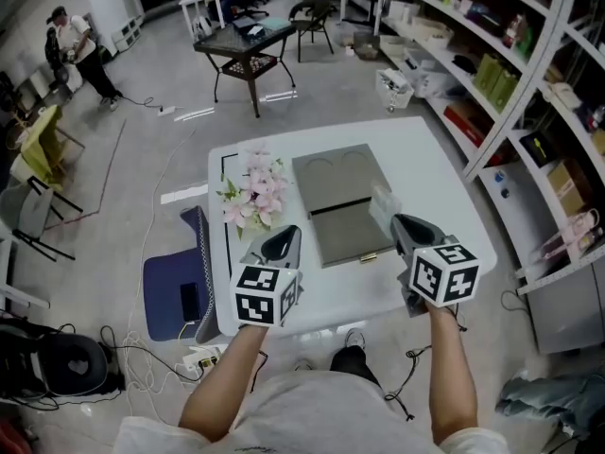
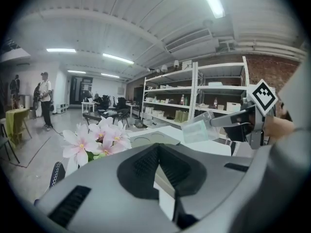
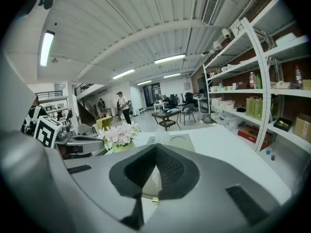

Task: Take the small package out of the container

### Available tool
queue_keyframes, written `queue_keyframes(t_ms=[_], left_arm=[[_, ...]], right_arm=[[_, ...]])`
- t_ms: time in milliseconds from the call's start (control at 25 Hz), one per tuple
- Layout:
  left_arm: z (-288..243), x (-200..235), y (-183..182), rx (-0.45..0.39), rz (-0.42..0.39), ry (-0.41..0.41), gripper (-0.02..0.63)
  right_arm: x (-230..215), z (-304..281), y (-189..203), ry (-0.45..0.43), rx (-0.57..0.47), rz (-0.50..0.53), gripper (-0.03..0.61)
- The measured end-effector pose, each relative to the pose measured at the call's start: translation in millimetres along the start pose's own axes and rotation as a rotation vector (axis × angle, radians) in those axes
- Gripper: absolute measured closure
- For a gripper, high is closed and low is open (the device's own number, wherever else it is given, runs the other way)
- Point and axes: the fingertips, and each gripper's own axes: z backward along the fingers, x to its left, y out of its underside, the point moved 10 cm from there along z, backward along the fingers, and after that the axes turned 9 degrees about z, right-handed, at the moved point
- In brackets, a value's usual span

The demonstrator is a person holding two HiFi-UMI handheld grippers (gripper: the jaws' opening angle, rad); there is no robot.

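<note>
The left gripper view shows the small package [image 2: 199, 131] clamped in the right tool [image 2: 213, 122]; left tool [image 1: 284, 237] closed, empty.

Left gripper [image 1: 285, 238] jaws together; right gripper [image 1: 398, 223] clamped on small package [image 1: 382, 202].

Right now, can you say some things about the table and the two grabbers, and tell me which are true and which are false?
1. The right gripper holds the small package in its jaws. True.
2. The left gripper is holding the flowers. False: its jaws are together on nothing, and the flowers stand beside it.
3. The grey container lies on the white table. True.
4. The small package lies inside the container. False: it is up in the air in the right gripper's jaws.
</note>
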Motion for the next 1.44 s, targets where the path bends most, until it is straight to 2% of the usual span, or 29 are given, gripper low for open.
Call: queue_keyframes(t_ms=[280, 600, 1440], left_arm=[[16.3, 0.5, 3.2, -0.003, -0.012, 0.016, 0.611], [29.0, 6.1, 9.0, -0.004, -0.016, 0.024, 0.611], [27.4, -1.9, 16.0, 0.018, -0.046, 0.059, 0.611]], right_arm=[[17.6, 36.0, 6.2, 0.113, -0.124, -0.002, 0.572], [34.3, 58.2, 19.5, 0.186, -0.153, 0.025, 0.572], [52.2, 69.4, 29.0, 0.201, -0.168, 0.046, 0.572]])
